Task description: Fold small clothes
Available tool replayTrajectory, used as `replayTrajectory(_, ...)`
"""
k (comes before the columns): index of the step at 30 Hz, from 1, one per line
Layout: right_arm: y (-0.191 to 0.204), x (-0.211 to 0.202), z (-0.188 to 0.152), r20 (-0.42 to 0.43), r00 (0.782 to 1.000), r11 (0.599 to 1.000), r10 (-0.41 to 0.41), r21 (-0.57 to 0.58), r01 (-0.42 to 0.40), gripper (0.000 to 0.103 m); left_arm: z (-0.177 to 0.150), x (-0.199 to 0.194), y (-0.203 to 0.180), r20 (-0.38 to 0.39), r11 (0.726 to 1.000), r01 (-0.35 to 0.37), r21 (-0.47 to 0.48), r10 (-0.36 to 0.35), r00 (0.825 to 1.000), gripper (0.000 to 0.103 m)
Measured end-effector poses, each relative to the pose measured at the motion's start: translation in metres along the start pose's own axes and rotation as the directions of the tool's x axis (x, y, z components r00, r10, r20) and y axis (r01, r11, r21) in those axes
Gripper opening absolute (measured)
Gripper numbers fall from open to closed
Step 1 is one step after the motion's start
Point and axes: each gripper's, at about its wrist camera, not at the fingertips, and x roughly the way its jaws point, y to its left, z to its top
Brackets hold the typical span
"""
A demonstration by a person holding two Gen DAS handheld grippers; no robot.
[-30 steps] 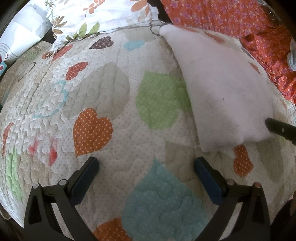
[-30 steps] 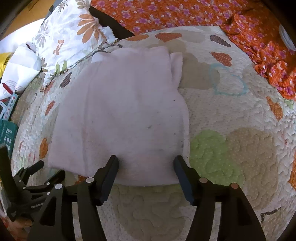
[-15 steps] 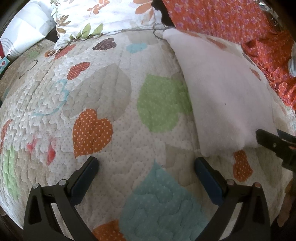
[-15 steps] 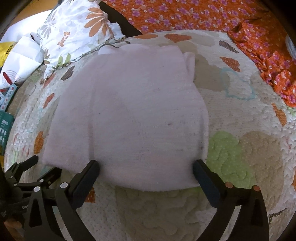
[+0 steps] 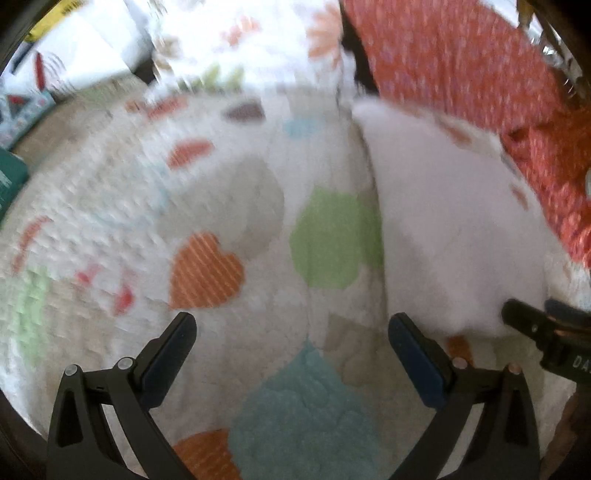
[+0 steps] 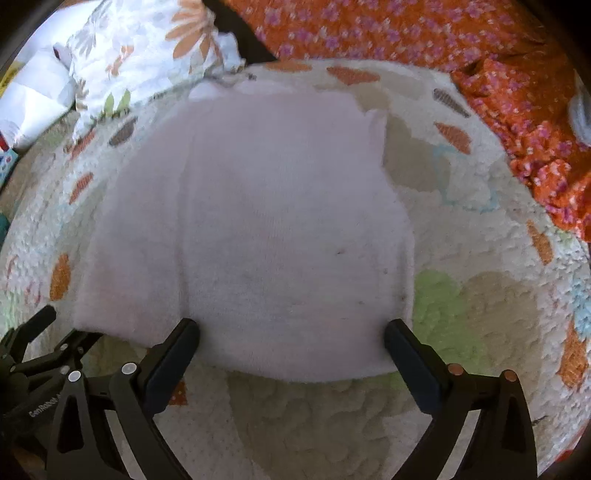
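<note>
A soft pale pink folded cloth (image 6: 258,236) lies flat on a white quilted blanket with coloured hearts and spots (image 6: 480,314). The cloth has a long fold line running down its left part, so one side lies over the other. A small flap sticks up at its far right corner.

The right gripper (image 6: 291,339) is low over the near edge of the cloth. Its two black fingers (image 6: 173,354) are wide apart, one at each side of the near edge. They sit just at the edge, but they are not pinching it. Nothing is between them but the cloth lying flat.

The left gripper (image 5: 291,339) is off to the left side of the cloth, over the bare blanket. Its fingers are wide apart too, and they hold nothing. A blue heart on the blanket sits right between them. In the left wrist view everything is blurry, and the cloth (image 5: 450,229) shows at the right, with the tip of the right gripper at its near corner.

Beyond the blanket there is an orange sheet with small purple flowers (image 6: 406,33). A white pillow with orange flowers and green leaves (image 6: 147,48) rests at the far left corner, close to the far edge of the cloth.
</note>
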Motion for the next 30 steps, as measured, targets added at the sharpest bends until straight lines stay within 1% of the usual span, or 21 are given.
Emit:
replayTrajectory(1,-0.004,-0.006,0.000,0.014,1.000,1.000,0.013,0.016,-0.013,0.101,0.002,-0.018,-0.003,0.076,0.999,-0.032,0.017,0.031,0.997,0.103)
replayTrajectory(2,-0.010,-0.013,0.000,0.030,0.999,0.999,0.032,0.038,-0.033,0.101,0.003,-0.032,-0.005,0.137,0.998,-0.061,0.029,0.056,0.989,0.103)
replayTrajectory(3,-0.015,-0.020,0.000,0.045,0.998,0.997,0.050,0.059,-0.053,0.101,0.003,-0.047,-0.007,0.204,0.995,-0.090,0.040,0.080,0.976,0.103)
replayTrajectory(4,-0.022,-0.027,0.001,0.067,0.995,0.994,0.070,0.083,-0.075,0.101,0.003,-0.070,-0.010,0.302,0.991,-0.125,0.052,0.104,0.948,0.103)
replayTrajectory(5,-0.028,-0.035,0.000,0.097,0.992,0.990,0.084,0.107,-0.094,0.101,0.001,-0.084,-0.012,0.360,0.988,-0.141,0.057,0.111,0.926,0.103)
replayTrajectory(6,-0.035,-0.045,-0.001,0.143,0.986,0.985,0.088,0.133,-0.107,0.101,-0.001,-0.101,-0.014,0.427,0.986,-0.156,0.058,0.117,0.897,0.103)
replayTrajectory(7,-0.039,-0.053,-0.001,0.182,0.980,0.983,0.081,0.149,-0.109,0.101,-0.001,-0.112,-0.013,0.463,0.986,-0.158,0.052,0.117,0.878,0.103)
replayTrajectory(8,-0.044,-0.063,-0.003,0.230,0.972,0.981,0.056,0.168,-0.096,0.101,-0.001,-0.119,-0.012,0.482,0.988,-0.147,0.047,0.106,0.870,0.103)
replayTrajectory(9,-0.046,-0.069,-0.004,0.252,0.967,0.981,0.040,0.175,-0.087,0.102,-0.002,-0.126,-0.010,0.488,0.993,-0.108,0.042,0.073,0.869,0.103)
replayTrajectory(10,-0.048,-0.074,-0.004,0.271,0.962,0.980,0.025,0.183,-0.077,0.102,-0.001,-0.128,-0.008,0.478,0.998,-0.060,0.035,0.036,0.877,0.103)
replayTrajectory(11,-0.051,-0.079,-0.004,0.283,0.959,0.979,0.006,0.195,-0.064,0.102,0.000,-0.127,-0.005,0.457,1.000,-0.019,0.024,0.006,0.890,0.103)
replayTrajectory(12,-0.054,-0.081,-0.003,0.290,0.957,0.976,-0.008,0.209,-0.055,0.102,0.002,-0.123,-0.002,0.413,1.000,0.027,0.007,-0.027,0.910,0.103)
replayTrajectory(13,-0.056,-0.084,-0.003,0.294,0.956,0.973,-0.021,0.225,-0.048,0.102,0.002,-0.118,-0.001,0.375,0.999,0.055,0.002,-0.051,0.926,0.103)
replayTrajectory(14,-0.058,-0.084,-0.003,0.291,0.956,0.969,-0.028,0.243,-0.045,0.102,0.003,-0.113,-0.002,0.339,0.997,0.075,0.010,-0.074,0.938,0.103)
replayTrajectory(15,-0.060,-0.083,-0.001,0.277,0.960,0.965,-0.023,0.256,-0.051,0.102,0.002,-0.107,-0.003,0.309,0.997,0.079,0.024,-0.083,0.947,0.103)
replayTrajectory(16,-0.061,-0.077,0.000,0.245,0.969,0.962,-0.002,0.266,-0.065,0.102,0.001,-0.098,-0.007,0.277,0.997,0.060,0.047,-0.071,0.958,0.103)
replayTrajectory(19,-0.056,-0.065,-0.001,0.188,0.982,0.964,0.030,0.253,-0.078,0.102,-0.004,-0.080,-0.012,0.216,0.997,0.036,0.069,-0.050,0.975,0.103)
replayTrajectory(22,-0.043,-0.055,-0.001,0.159,0.987,0.982,0.009,0.186,-0.039,0.102,-0.011,-0.064,-0.013,0.154,0.997,0.023,0.077,-0.035,0.987,0.103)
replayTrajectory(26,-0.025,-0.046,-0.002,0.133,0.991,0.996,-0.016,0.095,0.003,0.102,-0.016,-0.053,-0.012,0.109,0.997,0.012,0.079,-0.021,0.994,0.103)
replayTrajectory(30,-0.012,-0.042,-0.005,0.130,0.991,0.999,-0.038,0.029,0.035,0.102,-0.017,-0.044,-0.011,0.071,0.997,0.018,0.079,-0.023,0.997,0.103)
